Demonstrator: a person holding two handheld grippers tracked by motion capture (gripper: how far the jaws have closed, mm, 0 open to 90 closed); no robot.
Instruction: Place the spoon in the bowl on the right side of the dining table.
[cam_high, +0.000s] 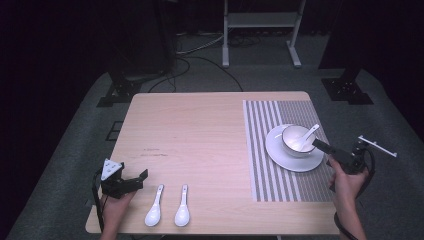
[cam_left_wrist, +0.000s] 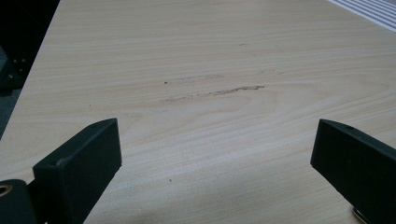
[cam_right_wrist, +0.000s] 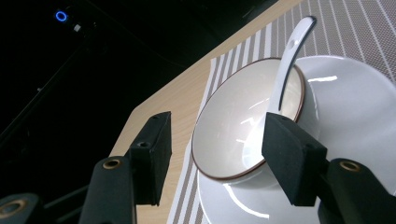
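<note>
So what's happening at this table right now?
A person holds a two-jaw gripper in each hand at a wooden table. The right gripper has its jaws open beside a white bowl that has a spoon in it and sits on a plate on a striped placemat. The left gripper is open too, near two more white spoons at the table's near edge.

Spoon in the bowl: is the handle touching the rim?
Touching. In the right gripper view the spoon handle lies across the bowl rim with no gap; the high view shows it leaning out over the rim.
</note>
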